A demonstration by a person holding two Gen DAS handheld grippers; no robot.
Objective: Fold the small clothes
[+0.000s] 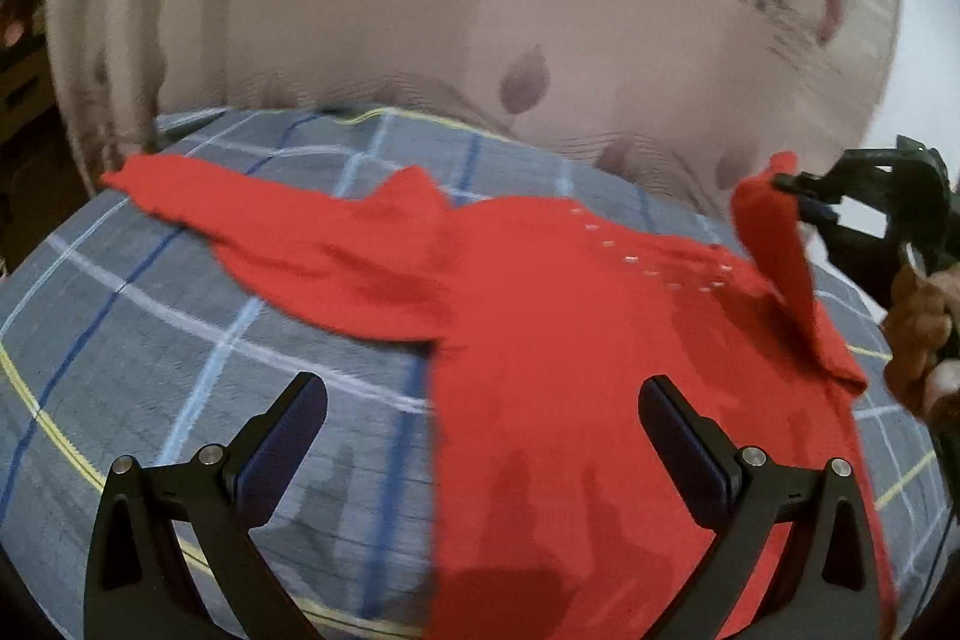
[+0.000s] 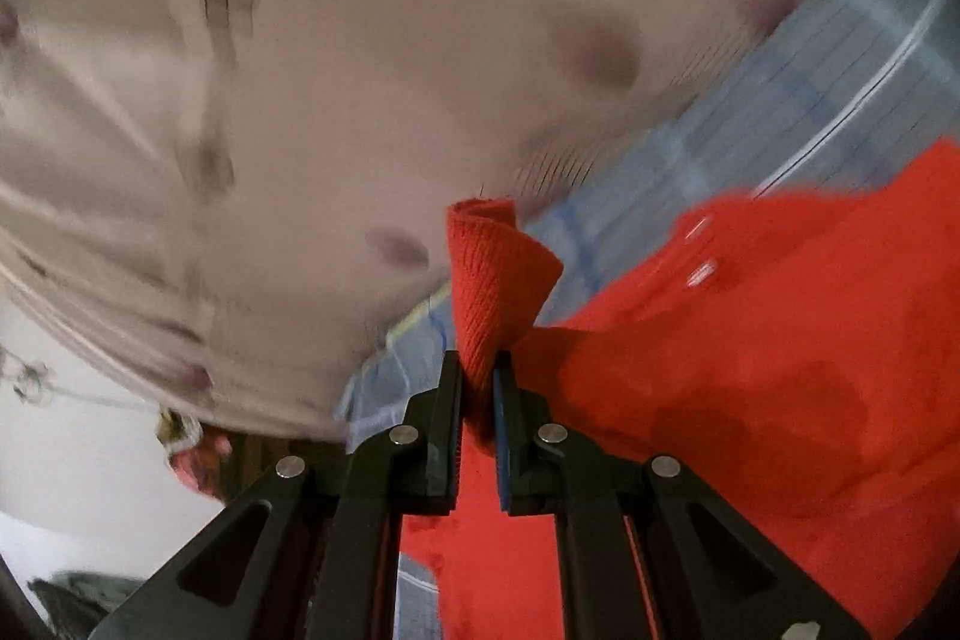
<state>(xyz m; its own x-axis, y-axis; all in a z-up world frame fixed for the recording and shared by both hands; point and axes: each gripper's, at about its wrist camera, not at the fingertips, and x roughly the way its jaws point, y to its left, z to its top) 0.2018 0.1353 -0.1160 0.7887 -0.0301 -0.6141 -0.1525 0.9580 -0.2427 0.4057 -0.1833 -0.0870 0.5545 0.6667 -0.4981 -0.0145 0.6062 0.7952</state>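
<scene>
Right gripper [image 2: 478, 388] is pinched tight on the ribbed cuff [image 2: 498, 274] of the red sweater [image 1: 540, 340], lifting that sleeve [image 1: 774, 256] clear of the plaid bedcover [image 1: 150, 340]. Left gripper [image 1: 480, 424] hangs spread wide, empty, over the hem. The body lies flat, the other sleeve [image 1: 240, 214] stretched out. Risk: only a thin bite of knit is held, so a quick swing could pull it free or drag the body askew. Blurry, but there looks to be bare cover leftward; the floral curtain [image 1: 480, 10] hems in the far edge.
</scene>
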